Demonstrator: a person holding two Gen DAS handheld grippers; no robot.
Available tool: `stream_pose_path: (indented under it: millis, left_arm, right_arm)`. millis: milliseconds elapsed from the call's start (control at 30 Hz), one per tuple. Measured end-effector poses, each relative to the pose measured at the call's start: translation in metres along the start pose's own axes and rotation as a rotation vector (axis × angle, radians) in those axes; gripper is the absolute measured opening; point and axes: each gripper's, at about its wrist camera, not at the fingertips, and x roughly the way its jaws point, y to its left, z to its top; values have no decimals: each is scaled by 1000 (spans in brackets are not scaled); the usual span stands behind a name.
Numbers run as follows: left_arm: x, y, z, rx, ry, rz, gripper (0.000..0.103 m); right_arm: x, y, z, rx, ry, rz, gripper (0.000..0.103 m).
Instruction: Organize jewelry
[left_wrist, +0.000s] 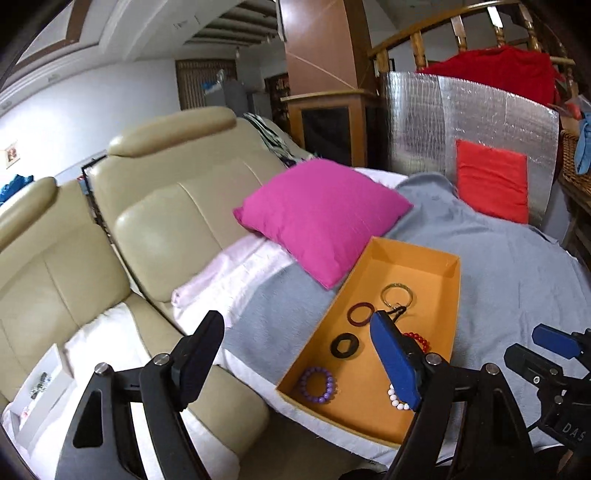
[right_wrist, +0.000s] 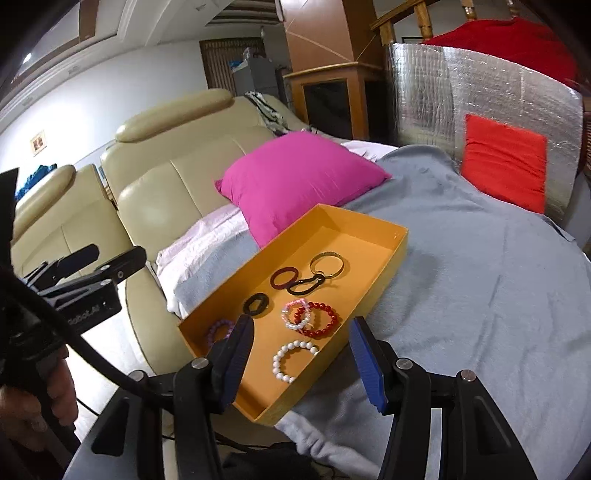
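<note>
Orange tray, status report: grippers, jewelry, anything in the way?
Both hand-held grippers, left and right, open and empty. Beaded bracelets and rings lie in the orange cardboard tray. Pink square cushion touches its far corner.

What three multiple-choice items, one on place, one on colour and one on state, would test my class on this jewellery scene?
1. Where do the bracelets lie?
A on the cushion
B in the orange tray
C on the armchair

2. What colour is the cushion touching the tray?
A pink
B green
C black

3. How is the right gripper?
A shut on a bracelet
B open, empty
C shut on the tray

Answers:
B, the white bead bracelet and red bead bracelet rest inside the orange tray.
A, the pink cushion meets its far edge.
B, the right gripper has its jaws apart with nothing held.
</note>
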Motion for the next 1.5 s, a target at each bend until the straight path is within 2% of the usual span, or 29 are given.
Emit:
stream_pose_path:
  millis: [167,333,433,700,1500]
  left_arm:
    - [-25,11,0,-11,-7,-27,82]
    - [-39,16,-1,-10,-64,35,82]
    - [-43,19,-1,-8,-77,41,82]
    - [-41,24,-4,-20,-70,50,82]
    - [-32,20,-9,-8,-45,49,82]
  right_arm:
    - [-13,18,-3,-15,-6,-16,58]
    - [-27,28,-8,-23,-26,-29,58]
    - [-33,35,-11,-40,-33,-36,58]
    - [-33,51,-15,-52,-34,-48,58]
    - [-25,42,-8,24,-35,-76,58]
